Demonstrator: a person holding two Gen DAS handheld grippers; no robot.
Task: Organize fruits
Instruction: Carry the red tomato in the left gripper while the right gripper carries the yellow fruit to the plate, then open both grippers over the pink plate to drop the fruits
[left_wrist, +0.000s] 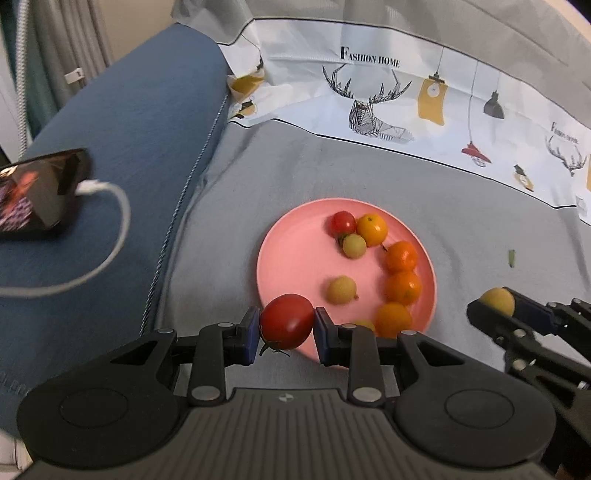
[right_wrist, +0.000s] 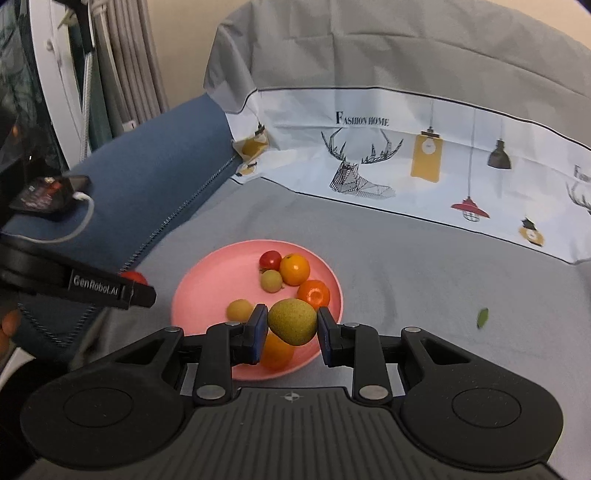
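A pink plate (left_wrist: 291, 258) (right_wrist: 207, 291) lies on the grey cloth and holds a small red tomato (left_wrist: 342, 222), several oranges (left_wrist: 402, 256) and small yellow-green fruits (left_wrist: 342, 290). My left gripper (left_wrist: 286, 328) is shut on a red tomato (left_wrist: 287, 321) over the plate's near left rim; it also shows at the left in the right wrist view (right_wrist: 144, 291). My right gripper (right_wrist: 291, 326) is shut on a yellow-green fruit (right_wrist: 292, 320) above the plate's near edge; it also shows in the left wrist view (left_wrist: 496, 306).
A blue cushion (left_wrist: 122, 155) lies to the left with a phone (left_wrist: 37, 192) and white charging cable (left_wrist: 110, 229) on it. A printed white and grey cloth (left_wrist: 388, 92) rises behind the plate. A small green leaf (left_wrist: 511, 257) lies on the cloth at right.
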